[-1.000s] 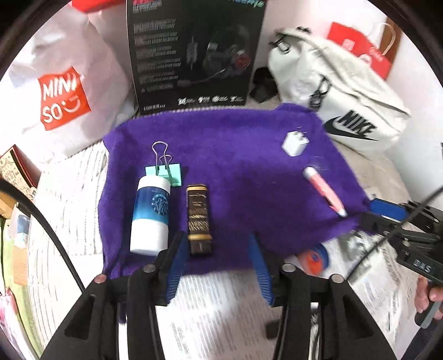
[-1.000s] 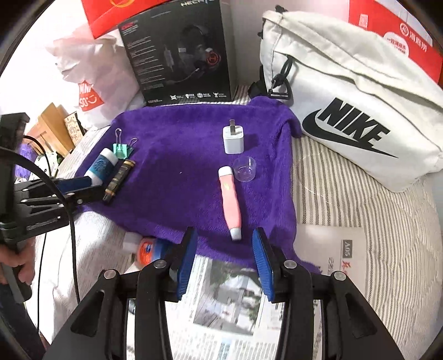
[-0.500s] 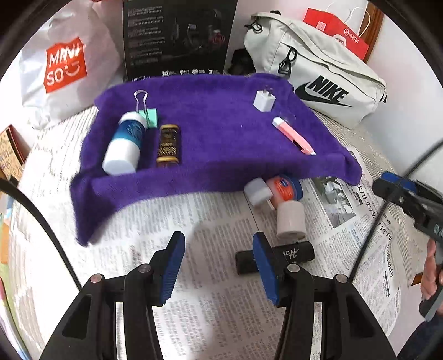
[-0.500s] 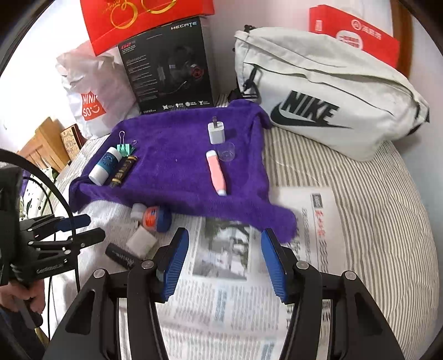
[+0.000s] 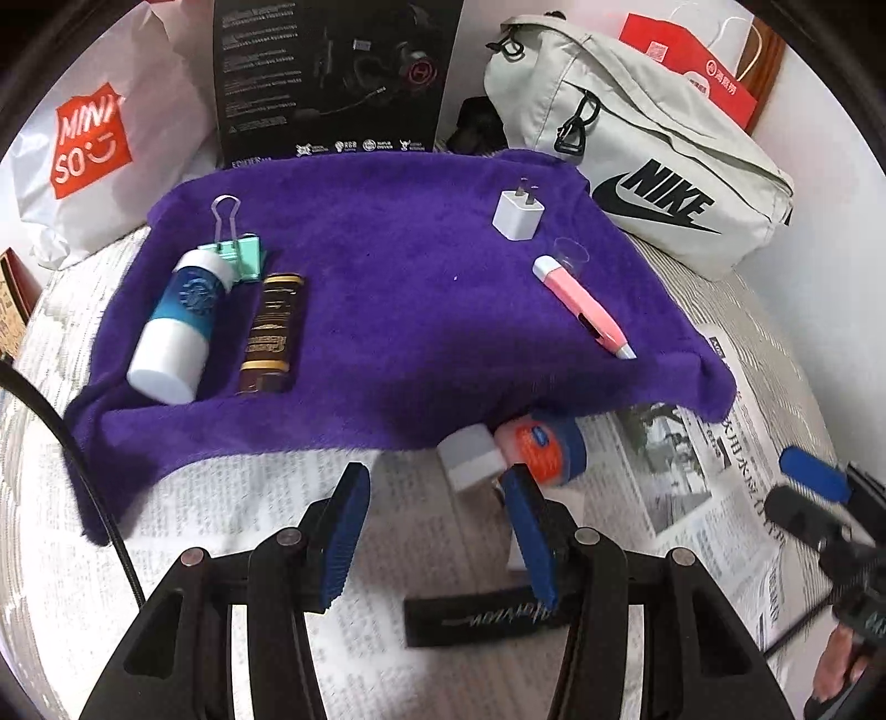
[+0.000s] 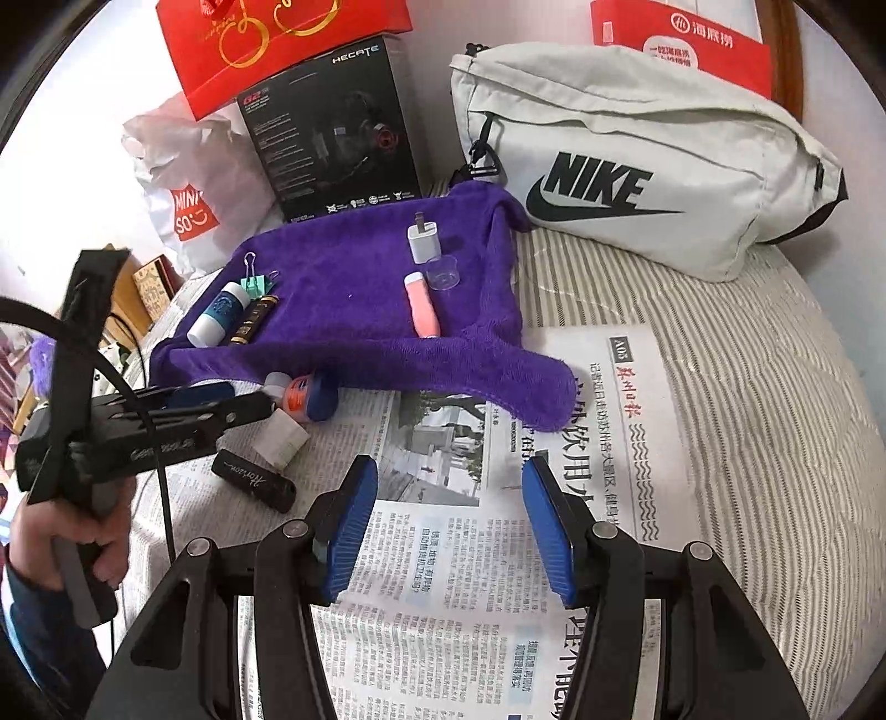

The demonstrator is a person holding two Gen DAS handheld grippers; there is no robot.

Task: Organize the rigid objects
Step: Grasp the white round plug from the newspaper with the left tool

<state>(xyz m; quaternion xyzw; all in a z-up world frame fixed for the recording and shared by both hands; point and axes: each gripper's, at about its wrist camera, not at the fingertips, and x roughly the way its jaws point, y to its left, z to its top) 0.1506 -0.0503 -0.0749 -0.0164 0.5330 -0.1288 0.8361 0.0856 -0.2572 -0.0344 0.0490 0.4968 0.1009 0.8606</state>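
Observation:
A purple towel (image 5: 410,310) carries a white-and-blue bottle (image 5: 177,327), a green binder clip (image 5: 241,249), a brown tube (image 5: 271,332), a white charger plug (image 5: 518,213), a pink pen-shaped tool (image 5: 581,310) and a clear cap (image 5: 573,255). Off its front edge, on newspaper, lie a blue-lidded orange jar (image 5: 545,448), a white block (image 5: 470,454) and a black tube (image 5: 482,617). My left gripper (image 5: 437,526) hangs open just short of these, empty. My right gripper (image 6: 448,520) stands open over the newspaper (image 6: 443,609), empty. The left gripper's fingers (image 6: 243,407) reach beside the jar (image 6: 304,393).
A white Nike bag (image 6: 637,166), a black headset box (image 6: 332,127), a Miniso bag (image 5: 94,144) and red gift bags (image 6: 277,39) ring the towel's far side. Striped bedding (image 6: 747,415) shows at the right. A hand (image 6: 61,548) holds the left gripper.
The left gripper drew back off the towel, then came closer and lower toward the jar and white block. The right gripper backed away from the pink tool and its jaws widened.

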